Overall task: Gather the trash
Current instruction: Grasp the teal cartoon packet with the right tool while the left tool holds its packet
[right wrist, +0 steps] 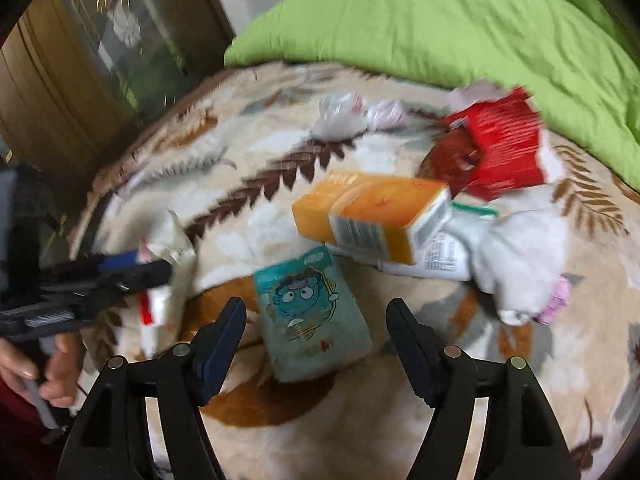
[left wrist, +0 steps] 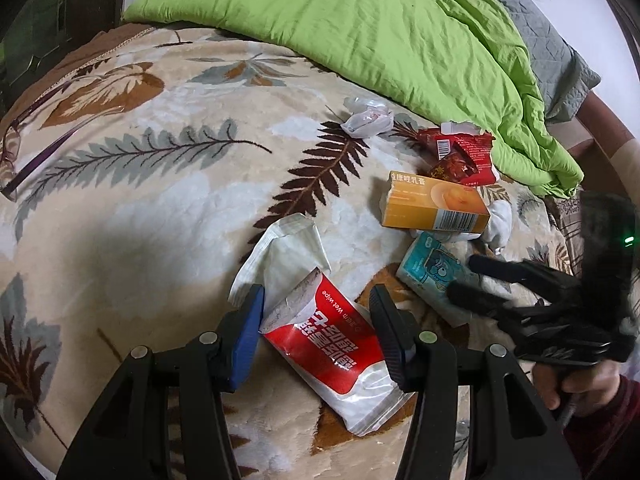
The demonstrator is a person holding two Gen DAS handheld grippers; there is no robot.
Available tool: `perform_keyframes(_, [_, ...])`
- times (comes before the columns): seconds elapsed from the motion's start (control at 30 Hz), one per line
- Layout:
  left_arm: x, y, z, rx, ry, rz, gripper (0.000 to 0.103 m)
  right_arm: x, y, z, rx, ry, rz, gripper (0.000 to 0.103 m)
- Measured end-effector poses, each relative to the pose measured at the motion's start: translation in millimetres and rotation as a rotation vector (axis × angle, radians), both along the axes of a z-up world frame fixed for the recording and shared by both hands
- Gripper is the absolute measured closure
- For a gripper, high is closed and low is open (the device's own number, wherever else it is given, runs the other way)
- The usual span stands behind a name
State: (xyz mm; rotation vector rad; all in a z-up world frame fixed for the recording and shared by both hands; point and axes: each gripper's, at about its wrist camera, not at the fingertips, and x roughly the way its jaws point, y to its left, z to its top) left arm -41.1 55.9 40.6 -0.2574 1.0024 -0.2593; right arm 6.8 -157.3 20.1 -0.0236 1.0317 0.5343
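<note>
Currently listed on the leaf-patterned blanket (left wrist: 140, 208): a red-and-white wet-wipe packet (left wrist: 332, 344) near centre, an orange carton (left wrist: 434, 206) beyond it, a teal cartoon-printed packet (right wrist: 310, 314) to the right, a red snack wrapper (left wrist: 460, 156) against the green duvet (left wrist: 380, 40), a crumpled clear wrapper (left wrist: 366, 118) farther off, and white wadded tissue (right wrist: 520, 256) far right. Left gripper (left wrist: 316, 320): jaws straddle the wet-wipe packet, the blue pad touching its torn end, the other pad just beside it; whether it is truly gripped cannot be told. Right gripper (right wrist: 316, 328): released, jaws wide on either side of the teal packet, not pressing it. Handling note: the teal packet lies flat and soft, so lower the right jaws until they flank its long sides, close across the narrow width, and lift clear of the carton leaning nearby. Purple-framed glasses (left wrist: 16, 152) at far left are likely not trash.
</note>
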Motion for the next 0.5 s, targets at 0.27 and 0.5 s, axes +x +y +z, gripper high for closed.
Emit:
perform_keyframes(0.27, [-5.0,-14.2,3.6,0.074,-0.065,-0.013,0.051,-29.1,-10.6,2.8,-0.018,-0.034,-0.116,0.066])
perform_keyframes(0.5, [-24.1,-36.4,18.5,0.075,-0.123,-0.066,0.051,-80.3,-18.6,17.2,0.027,-0.07,-0.24,0.07])
